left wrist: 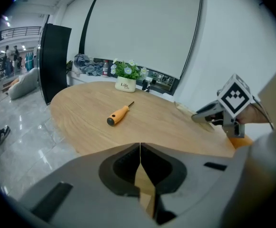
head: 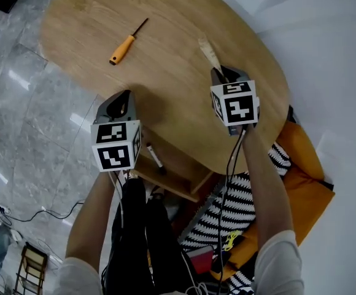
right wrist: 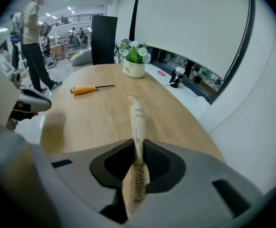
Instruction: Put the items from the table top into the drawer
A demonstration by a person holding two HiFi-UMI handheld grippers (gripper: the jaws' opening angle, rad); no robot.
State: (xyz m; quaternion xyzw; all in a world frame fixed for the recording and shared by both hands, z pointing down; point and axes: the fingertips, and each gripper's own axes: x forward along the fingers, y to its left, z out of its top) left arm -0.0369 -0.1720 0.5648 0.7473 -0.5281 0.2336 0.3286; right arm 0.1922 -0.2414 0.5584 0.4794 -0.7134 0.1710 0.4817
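An orange-handled screwdriver (head: pixel 124 47) (left wrist: pixel 118 115) (right wrist: pixel 86 89) lies on the oval wooden table (head: pixel 166 97), far left of centre. My right gripper (head: pixel 218 74) (right wrist: pixel 138 148) is shut on a thin beige paper packet (head: pixel 208 52) (right wrist: pixel 138 122), which sticks out forward over the table's right side. My left gripper (head: pixel 124 97) (left wrist: pixel 140 151) hangs at the table's near edge, shut with nothing between its jaws. Under that edge a wooden drawer (head: pixel 177 176) stands open, with a white marker pen (head: pixel 155 157) lying in it.
A white pot with a green plant (right wrist: pixel 134 68) (left wrist: pixel 125 84) stands at the table's far end. An orange cushion (head: pixel 304 165) and striped cloth (head: pixel 245 195) lie below the table at the right. Grey tiled floor (head: pixel 37 134) lies to the left, with cables on it. People stand far off (right wrist: pixel 33 42).
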